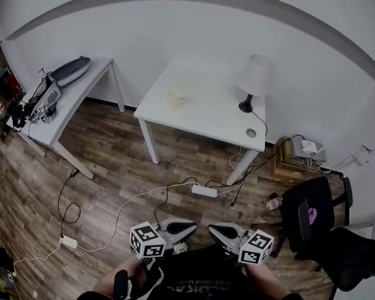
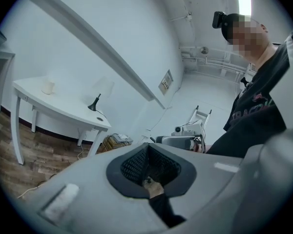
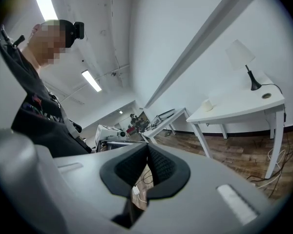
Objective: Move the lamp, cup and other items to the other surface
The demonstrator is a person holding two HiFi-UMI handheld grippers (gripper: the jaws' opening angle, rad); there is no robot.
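Both grippers sit low at the bottom centre of the head view, the left gripper (image 1: 178, 229) and the right gripper (image 1: 225, 233) tip to tip, each with its ribbed black pads pressed together and nothing between them. The lamp (image 1: 255, 80) and the cup (image 1: 175, 99) stand well apart from them, in the upper middle of the frame on a white table (image 1: 200, 114) with a smooth, flat top and straight legs. The lamp has a pale conical shade on a thin dark stem with a round foot. The cup is small, pale and squat.

Only the head view shows the wood-plank floor crossed by cables, a white power strip (image 1: 204, 190) and a black chair (image 1: 312, 217) at lower right. The right gripper view alone shows a ceiling strip light (image 3: 92, 80).
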